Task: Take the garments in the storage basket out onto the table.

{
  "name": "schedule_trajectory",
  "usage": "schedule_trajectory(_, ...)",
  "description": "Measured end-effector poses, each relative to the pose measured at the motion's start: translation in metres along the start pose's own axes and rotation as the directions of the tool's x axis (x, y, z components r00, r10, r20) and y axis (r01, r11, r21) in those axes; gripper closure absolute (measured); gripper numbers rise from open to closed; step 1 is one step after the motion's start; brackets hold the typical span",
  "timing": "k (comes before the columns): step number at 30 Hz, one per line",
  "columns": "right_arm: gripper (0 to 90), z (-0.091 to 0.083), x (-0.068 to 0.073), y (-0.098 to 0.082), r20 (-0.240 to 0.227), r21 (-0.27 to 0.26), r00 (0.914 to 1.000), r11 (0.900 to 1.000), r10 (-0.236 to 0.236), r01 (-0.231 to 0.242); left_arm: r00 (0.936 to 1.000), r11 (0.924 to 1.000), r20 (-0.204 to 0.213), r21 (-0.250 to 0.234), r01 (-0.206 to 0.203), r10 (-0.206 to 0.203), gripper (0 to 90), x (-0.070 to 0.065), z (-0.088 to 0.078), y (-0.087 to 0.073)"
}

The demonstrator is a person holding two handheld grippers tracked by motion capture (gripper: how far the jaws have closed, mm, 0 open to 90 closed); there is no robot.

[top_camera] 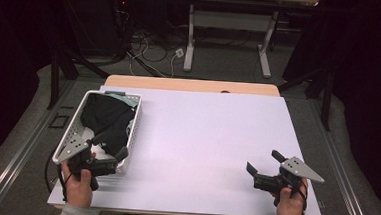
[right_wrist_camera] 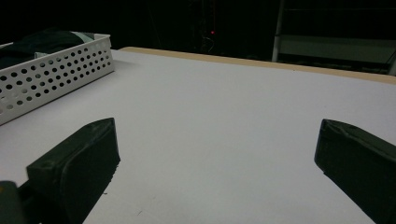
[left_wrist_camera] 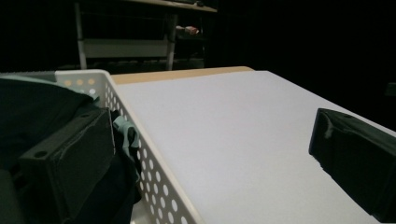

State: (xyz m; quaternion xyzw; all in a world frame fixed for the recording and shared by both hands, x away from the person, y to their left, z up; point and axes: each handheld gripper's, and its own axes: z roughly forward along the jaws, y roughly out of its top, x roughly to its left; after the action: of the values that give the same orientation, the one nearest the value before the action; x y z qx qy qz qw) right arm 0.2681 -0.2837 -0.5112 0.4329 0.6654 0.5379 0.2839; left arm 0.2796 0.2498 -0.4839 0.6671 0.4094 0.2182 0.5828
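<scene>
A white perforated basket [top_camera: 136,119] stands at the table's left and holds dark clothing [top_camera: 105,115] and a pale teal cloth [top_camera: 129,101]. My left gripper [top_camera: 108,147] is open at the basket's near right corner. In the left gripper view [left_wrist_camera: 210,130] one jaw hangs inside over the dark clothing [left_wrist_camera: 37,107] and teal cloth [left_wrist_camera: 123,130], while the other is outside above the table, with the basket wall [left_wrist_camera: 154,177] between them. My right gripper [top_camera: 264,162] is open and empty, low over the white table near its front right; its own view [right_wrist_camera: 217,135] looks towards the basket [right_wrist_camera: 56,70].
The white table top [top_camera: 201,138] stretches between the two grippers, with a wooden strip [top_camera: 192,85] along its far edge. Beyond it stand a second table's white legs [top_camera: 189,42] and loose cables [top_camera: 152,50] on the floor. Dark surroundings on both sides.
</scene>
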Motion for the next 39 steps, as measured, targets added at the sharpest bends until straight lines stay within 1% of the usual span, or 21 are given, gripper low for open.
schedule_trajectory(2, 0.0, 0.000, 0.000, -0.001, 0.000, 0.005, 1.0000, 1.000, 0.003, -0.003, 0.9997, 0.9997, -0.011, -0.003, 0.022, -0.022, 0.1, 0.001, 0.001, 0.001)
schedule_trajectory(5, 0.0, 0.000, 0.000, 0.000, 0.007, 0.004, 1.0000, 1.000, -0.006, 0.006, 0.9995, 0.9996, -0.008, 0.005, 0.029, -0.029, 0.1, 0.002, 0.001, 0.002)
schedule_trajectory(9, 0.0, 0.001, 0.003, 0.001, 0.020, 0.002, 0.9996, 1.000, -0.021, 0.021, 0.9979, 0.9980, -0.024, 0.018, 0.060, -0.060, 0.0, 0.003, 0.003, 0.011)
schedule_trajectory(10, 0.0, 0.002, 0.003, 0.001, 0.028, 0.002, 0.9992, 1.000, -0.029, 0.029, 0.9966, 0.9970, -0.051, 0.039, 0.067, -0.065, 0.0, 0.004, 0.005, 0.016)
schedule_trajectory(14, 0.0, 0.004, 0.003, 0.002, 0.031, 0.004, 0.9988, 0.999, -0.038, 0.038, 0.9956, 0.9978, -0.075, 0.030, 0.059, -0.057, 0.1, 0.007, 0.006, 0.024)
schedule_trajectory(16, 0.0, 0.005, 0.003, 0.001, 0.029, 0.004, 0.9990, 0.999, -0.033, 0.033, 0.9947, 0.9971, -0.079, 0.035, 0.068, -0.065, 0.2, 0.011, 0.007, 0.030)
schedule_trajectory(17, 0.0, 0.005, 0.003, 0.001, 0.029, 0.004, 0.9990, 0.999, -0.033, 0.033, 0.9937, 0.9965, -0.087, 0.038, 0.074, -0.071, 0.2, 0.013, 0.008, 0.033)
schedule_trajectory(18, 0.0, 0.006, 0.003, 0.001, 0.028, 0.006, 0.9991, 0.999, -0.032, 0.031, 0.9911, 0.9962, -0.105, 0.022, 0.084, -0.082, 0.3, 0.016, 0.009, 0.040)
schedule_trajectory(21, 0.0, 0.008, 0.003, 0.001, 0.023, 0.014, 0.9990, 0.999, -0.039, 0.038, 0.9894, 0.9960, -0.118, 0.019, 0.088, -0.085, 0.3, 0.019, 0.011, 0.049)
schedule_trajectory(22, 0.0, 0.010, 0.004, 0.001, 0.020, 0.018, 0.9989, 0.999, -0.041, 0.041, 0.9861, 0.9956, -0.140, 0.014, 0.092, -0.089, 0.3, 0.022, 0.013, 0.057)
schedule_trajectory(26, 0.0, 0.013, 0.004, 0.000, 0.009, 0.028, 0.9991, 0.999, -0.042, 0.042, 0.9818, 0.9939, -0.157, 0.010, 0.110, -0.107, 0.3, 0.027, 0.017, 0.067)
schedule_trajectory(27, 0.0, 0.014, 0.003, 0.000, 0.005, 0.034, 0.9990, 0.998, -0.045, 0.045, 0.9779, 0.9927, -0.173, 0.009, 0.120, -0.117, 0.3, 0.031, 0.019, 0.073)
schedule_trajectory(29, 0.0, 0.015, 0.003, -0.001, 0.004, 0.031, 0.9992, 0.999, -0.039, 0.039, 0.9767, 0.9922, -0.179, 0.016, 0.123, -0.119, 0.3, 0.033, 0.021, 0.075)
schedule_trajectory(30, 0.0, 0.015, 0.003, -0.001, 0.009, 0.038, 0.9993, 0.999, -0.036, 0.035, 0.9717, 0.9899, -0.193, 0.013, 0.141, -0.136, 0.3, 0.037, 0.023, 0.079)
schedule_trajectory(33, 0.0, 0.015, 0.002, 0.000, 0.010, 0.032, 0.9994, 0.999, -0.033, 0.033, 0.9681, 0.9885, -0.204, 0.014, 0.151, -0.145, 0.3, 0.041, 0.025, 0.082)
schedule_trajectory(34, 0.0, 0.015, 0.002, -0.001, 0.011, 0.032, 0.9995, 0.999, -0.031, 0.030, 0.9622, 0.9863, -0.222, 0.011, 0.165, -0.158, 0.4, 0.046, 0.028, 0.083)
schedule_trajectory(35, 0.0, 0.015, 0.002, -0.001, 0.011, 0.032, 0.9993, 0.999, -0.035, 0.035, 0.9599, 0.9850, -0.227, 0.016, 0.172, -0.164, 0.4, 0.048, 0.028, 0.084)
schedule_trajectory(36, 0.0, 0.015, 0.002, -0.001, 0.011, 0.036, 0.9996, 0.999, -0.028, 0.027, 0.9544, 0.9838, -0.246, 0.015, 0.179, -0.170, 0.5, 0.051, 0.029, 0.084)
schedule_trajectory(37, 0.0, 0.015, 0.002, -0.001, 0.011, 0.036, 0.9996, 0.999, -0.028, 0.027, 0.9544, 0.9838, -0.246, 0.015, 0.179, -0.170, 0.5, 0.051, 0.029, 0.084)
schedule_trajectory(38, 0.0, 0.015, 0.002, -0.001, 0.010, 0.035, 0.9996, 0.999, -0.025, 0.025, 0.9490, 0.9826, -0.261, 0.011, 0.186, -0.176, 0.5, 0.054, 0.030, 0.083)
schedule_trajectory(39, 0.0, 0.016, 0.002, -0.002, 0.007, 0.036, 0.9997, 0.999, -0.024, 0.024, 0.9385, 0.9794, -0.289, 0.013, 0.202, -0.189, 0.4, 0.061, 0.031, 0.081)
